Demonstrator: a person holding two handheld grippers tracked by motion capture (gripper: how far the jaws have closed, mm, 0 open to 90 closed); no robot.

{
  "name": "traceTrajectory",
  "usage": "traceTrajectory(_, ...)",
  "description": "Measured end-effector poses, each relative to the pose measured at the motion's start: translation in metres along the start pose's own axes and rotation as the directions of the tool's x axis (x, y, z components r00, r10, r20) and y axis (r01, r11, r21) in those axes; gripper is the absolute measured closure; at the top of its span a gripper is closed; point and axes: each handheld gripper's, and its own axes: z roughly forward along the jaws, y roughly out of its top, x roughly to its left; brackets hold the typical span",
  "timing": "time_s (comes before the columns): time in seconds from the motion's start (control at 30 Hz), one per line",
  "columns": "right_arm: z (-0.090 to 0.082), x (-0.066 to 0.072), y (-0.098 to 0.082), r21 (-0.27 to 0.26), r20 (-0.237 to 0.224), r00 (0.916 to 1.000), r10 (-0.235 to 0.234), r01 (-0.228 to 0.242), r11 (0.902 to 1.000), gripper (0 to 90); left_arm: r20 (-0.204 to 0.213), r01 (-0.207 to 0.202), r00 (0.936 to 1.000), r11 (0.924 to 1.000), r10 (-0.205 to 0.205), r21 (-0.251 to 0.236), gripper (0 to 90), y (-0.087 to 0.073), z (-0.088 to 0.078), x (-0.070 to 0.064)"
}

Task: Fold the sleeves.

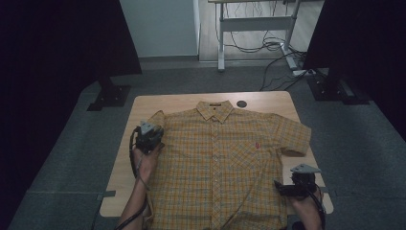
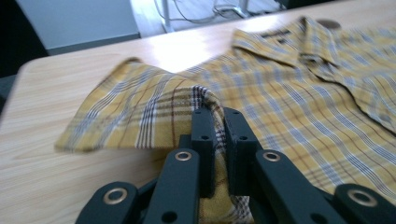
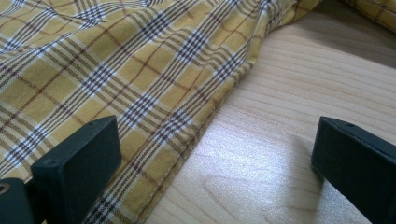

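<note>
The short-sleeved shirt of yellow cotton plaid [image 1: 220,158], crossed by white, dark blue and brown-red lines, lies face up and spread flat on the light wooden table [image 1: 182,101]. Its collar [image 1: 215,109] points to the far edge, its button placket runs down the middle, and a chest pocket with a small red mark sits on the side toward my right gripper. Both short sleeves are spread outward. The hem reaches the near table edge between my forearms.

My left gripper [image 2: 218,140] is closed on cloth. In the left gripper view, a fold of the sleeve [image 2: 140,112] stands up pinched between my two black pads, with plaid fabric showing both above the pad tips and below them between the jaw arms. The sleeve edge hangs just clear of the wood to one side of my fingers; the collar and shirt body lie beyond and to the other side. In the high view this gripper [image 1: 149,136] sits at the shirt's sleeve on my left, near the shoulder.

My right gripper [image 3: 215,154] stands wide open and holds nothing. In the right gripper view, one pad [image 3: 79,158] rests over the plaid cloth, the other pad over bare wood; the shirt's side seam edge [image 3: 205,116] runs between them. In the high view this gripper [image 1: 293,186] lies beside the shirt's side edge, below the right sleeve [image 1: 292,136].
</note>
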Motion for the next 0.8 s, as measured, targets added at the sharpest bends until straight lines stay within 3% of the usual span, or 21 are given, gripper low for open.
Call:
traceTrajectory(0.37, 0.000, 0.000, 0.000, 0.000, -0.002, 1.0000, -0.001, 0.001, 1.0000, 1.0, 0.045, -0.039, 0.9984, 0.9955, 0.035, 0.086, 83.3, -0.016, 0.028, -0.023)
traceTrajectory(0.53, 0.000, 0.000, 0.000, 0.000, -0.002, 1.0000, -0.001, 0.001, 1.0000, 1.0, 0.056, -0.092, 0.9947, 0.9894, 0.086, 0.112, 81.9, -0.018, 0.038, -0.038)
traceTrajectory(0.67, 0.000, 0.000, 0.000, 0.000, -0.002, 1.0000, -0.001, 0.001, 1.0000, 1.0, 0.074, -0.111, 0.9921, 0.9841, 0.101, 0.139, 81.1, -0.023, 0.047, -0.048)
traceTrajectory(0.8, 0.000, 0.000, 0.000, 0.000, -0.003, 1.0000, -0.002, 0.002, 1.0000, 1.0, 0.102, -0.093, 0.9919, 0.9803, 0.076, 0.174, 76.9, -0.028, 0.054, -0.050)
